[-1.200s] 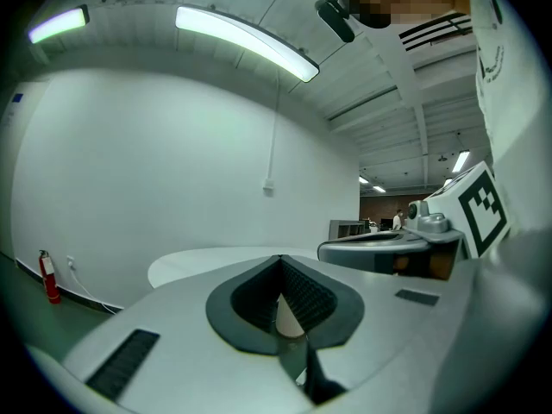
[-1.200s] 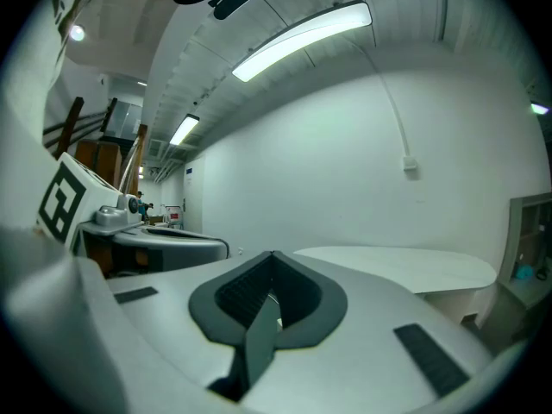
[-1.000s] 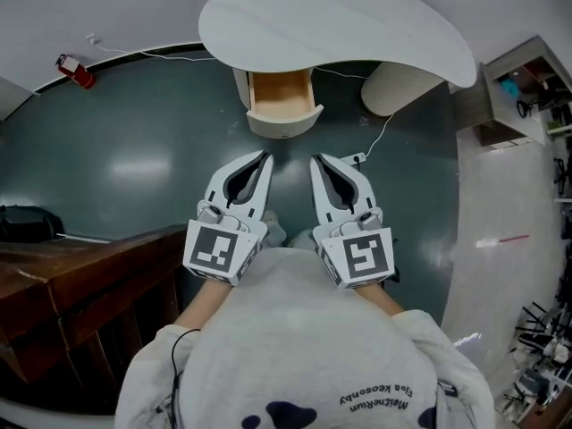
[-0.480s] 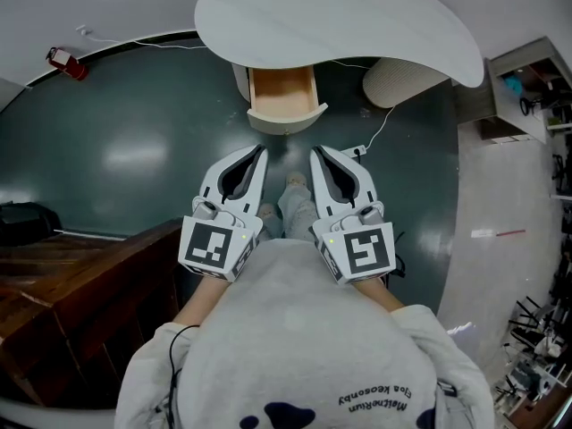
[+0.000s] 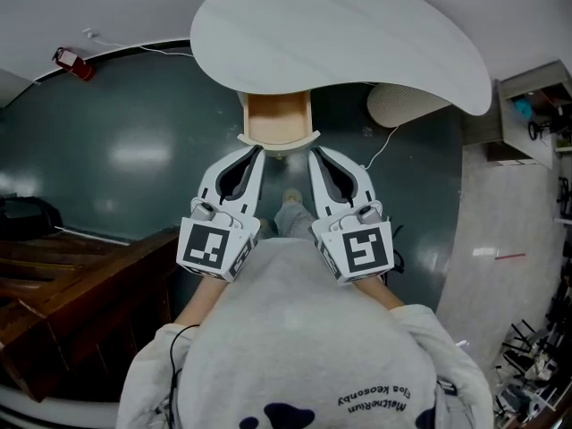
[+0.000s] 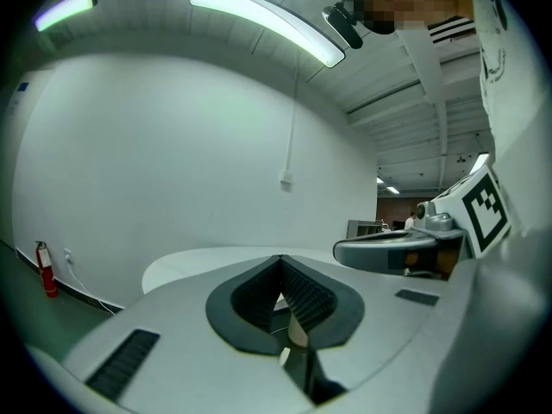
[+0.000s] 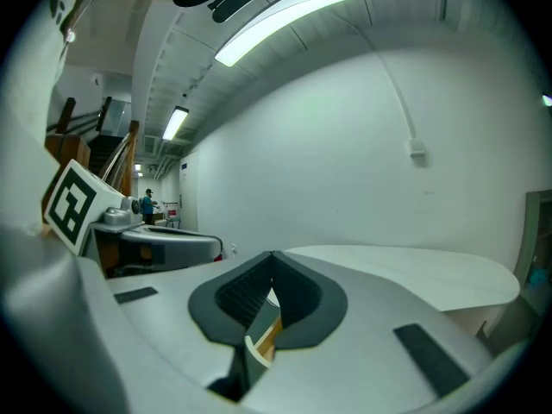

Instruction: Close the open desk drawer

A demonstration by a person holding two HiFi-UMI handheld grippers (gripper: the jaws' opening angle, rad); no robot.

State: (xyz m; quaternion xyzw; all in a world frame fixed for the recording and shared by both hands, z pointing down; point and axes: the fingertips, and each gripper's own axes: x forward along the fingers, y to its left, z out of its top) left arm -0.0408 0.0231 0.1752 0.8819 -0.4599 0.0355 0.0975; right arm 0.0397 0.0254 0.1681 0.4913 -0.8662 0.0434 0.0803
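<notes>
1. Logging from the head view: the drawer (image 5: 279, 114) stands open, pulled out from under the white desk top (image 5: 357, 34) toward the person. Its pale wooden inside shows, and its curved white drawer front (image 5: 279, 140) is the part nearest the grippers.
2. I read the left gripper (image 5: 260, 153) as closed: the jaws are together with the tips meeting and nothing between them. The tip sits just at the left end of the drawer front. I cannot confirm contact.
3. I read the right gripper (image 5: 314, 155) the same way, with the jaws together and empty. Its tip sits just at the right end of the drawer front. Contact is again unclear.
4. Both grippers lie side by side and point at the desk. Their marker cubes (image 5: 214, 248) sit close against the person's grey sweater (image 5: 295, 347).
5. In the left gripper view, a pale sliver of the drawer shows through the gap behind the closed tips. The desk top lies beyond it, and the right gripper is alongside at the right.
6. In the right gripper view, a wood-coloured edge of the drawer shows through the same gap. The left gripper is alongside at the left.
7. Surroundings:
   - a dark green floor (image 5: 134, 159)
   - a red fire extinguisher (image 5: 71, 63) by the wall
   - dark wooden furniture (image 5: 71, 284) at the left
   - a round pale desk leg (image 5: 398, 104) with a cable (image 5: 380, 146) trailing from it
</notes>
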